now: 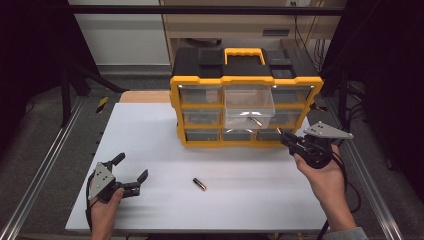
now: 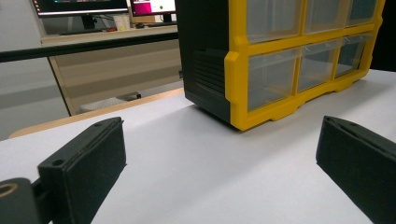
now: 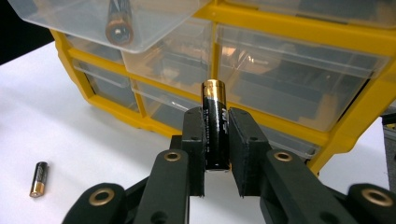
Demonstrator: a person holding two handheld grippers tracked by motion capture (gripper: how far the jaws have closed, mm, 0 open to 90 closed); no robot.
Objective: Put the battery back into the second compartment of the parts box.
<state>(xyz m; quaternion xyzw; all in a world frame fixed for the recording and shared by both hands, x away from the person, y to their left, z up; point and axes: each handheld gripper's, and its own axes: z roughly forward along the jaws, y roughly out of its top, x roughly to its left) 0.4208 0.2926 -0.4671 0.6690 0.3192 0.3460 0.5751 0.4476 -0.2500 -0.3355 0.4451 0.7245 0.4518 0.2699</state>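
The right tongs pinch a battery at its middle, upright before the drawer cabinet. It is light, stiff, probably slick, so mid-body suits. The left tongs rest wide open, empty.

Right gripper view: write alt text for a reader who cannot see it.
The right gripper clamps a black and gold battery upright between its two black jaws, before a yellow organizer of clear drawers. One pulled-out drawer at upper left holds another battery, and a third battery lies on the white table at lower left.
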